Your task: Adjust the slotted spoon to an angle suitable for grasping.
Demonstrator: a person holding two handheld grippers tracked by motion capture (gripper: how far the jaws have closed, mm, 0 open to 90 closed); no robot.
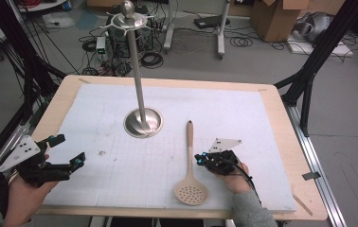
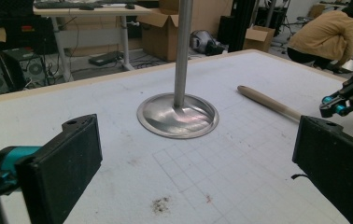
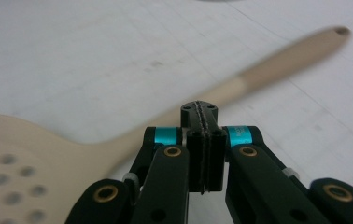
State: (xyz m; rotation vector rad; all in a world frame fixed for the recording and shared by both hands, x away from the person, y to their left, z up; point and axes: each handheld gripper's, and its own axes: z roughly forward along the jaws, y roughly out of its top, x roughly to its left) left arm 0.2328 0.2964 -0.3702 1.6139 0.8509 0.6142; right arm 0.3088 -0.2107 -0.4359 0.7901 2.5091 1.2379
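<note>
I see a beige slotted spoon lying flat on the white mat. It is long and thin. Its round head with the little holes is close to my edge of the table, and its handle points away from me, toward the far edge, leaning only a tiny bit to one side. The handle tip has a small hole.

My right gripper sits just beside the spoon, on its right, next to the middle of the handle. Its jaws are squeezed tight together with nothing between them.

My left gripper is well apart from the spoon, at the left side of the table. Its jaws are spread wide and hold nothing.

A tall shiny metal stand is up past the spoon's handle, a bit to the left.
</note>
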